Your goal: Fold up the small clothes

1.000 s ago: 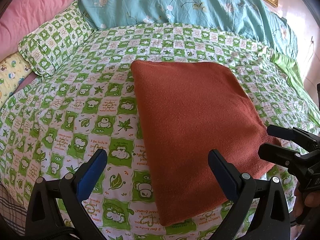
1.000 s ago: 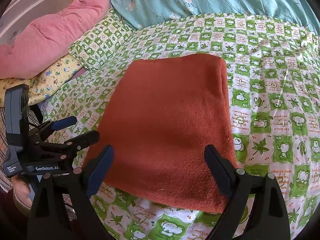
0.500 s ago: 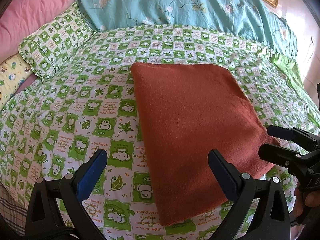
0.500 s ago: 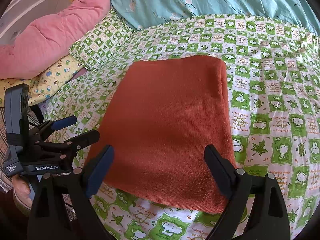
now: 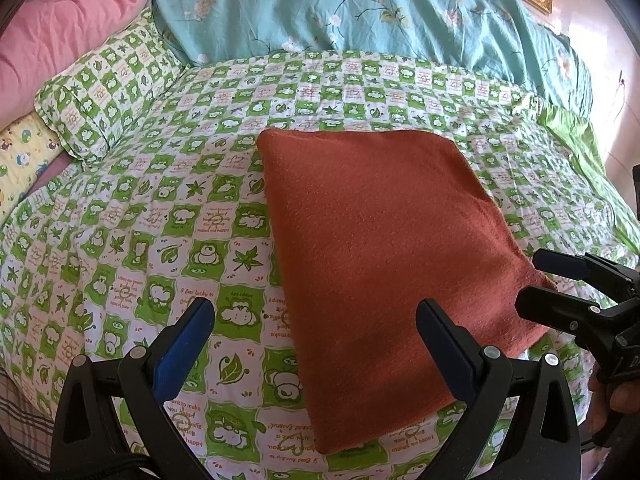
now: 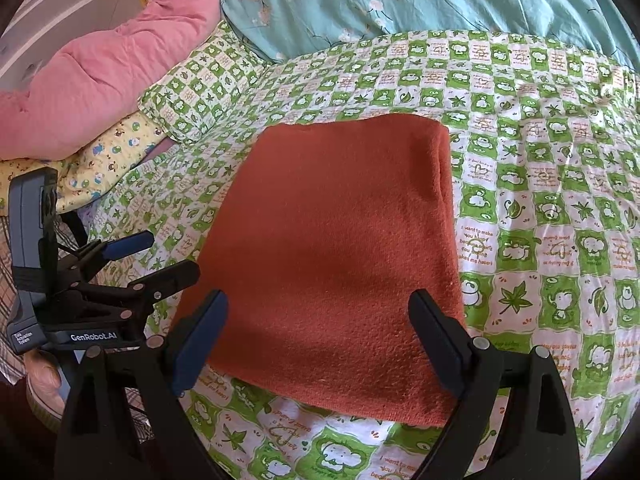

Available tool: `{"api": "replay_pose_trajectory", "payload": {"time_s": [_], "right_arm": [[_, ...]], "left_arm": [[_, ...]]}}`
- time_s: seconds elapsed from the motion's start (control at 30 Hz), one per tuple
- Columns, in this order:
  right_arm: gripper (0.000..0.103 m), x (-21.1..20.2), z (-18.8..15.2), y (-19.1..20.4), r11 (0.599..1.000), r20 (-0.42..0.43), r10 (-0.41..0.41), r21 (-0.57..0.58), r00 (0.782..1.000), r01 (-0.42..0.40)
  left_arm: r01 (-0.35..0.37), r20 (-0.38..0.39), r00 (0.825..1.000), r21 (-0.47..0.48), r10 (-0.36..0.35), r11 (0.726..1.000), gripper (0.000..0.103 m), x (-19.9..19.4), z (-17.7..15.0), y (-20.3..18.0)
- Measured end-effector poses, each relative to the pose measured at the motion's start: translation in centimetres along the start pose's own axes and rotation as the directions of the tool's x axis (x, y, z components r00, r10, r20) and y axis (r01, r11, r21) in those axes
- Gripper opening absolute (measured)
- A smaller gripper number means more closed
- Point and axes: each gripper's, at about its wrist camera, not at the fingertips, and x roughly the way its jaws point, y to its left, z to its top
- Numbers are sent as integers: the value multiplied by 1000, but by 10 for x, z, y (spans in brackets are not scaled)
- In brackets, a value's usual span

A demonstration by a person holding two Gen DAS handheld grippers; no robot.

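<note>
Bed [image 5: 192, 216] with green checked sheet; rust-red folded cloth [image 5: 384, 240] lies flat mid-bed; left claw [image 5: 316, 344] wide, empty, above cloth's near left edge; right claw [image 6: 320, 340] wide, empty, above near edge

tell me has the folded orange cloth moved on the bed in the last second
No. The orange cloth keeps the same place against the green checked pillow; only the camera view drifts slightly.
</note>
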Motion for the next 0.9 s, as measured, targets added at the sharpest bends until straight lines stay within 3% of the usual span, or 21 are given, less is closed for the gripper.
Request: {"api": "replay_pose_trajectory", "payload": {"time_s": [0.9], "right_arm": [[92, -5, 10, -6, 1000, 11, 5, -2, 1000, -5]], "left_arm": [[-4, 22, 1000, 15, 4, 1000, 101, 3, 6, -2]]}}
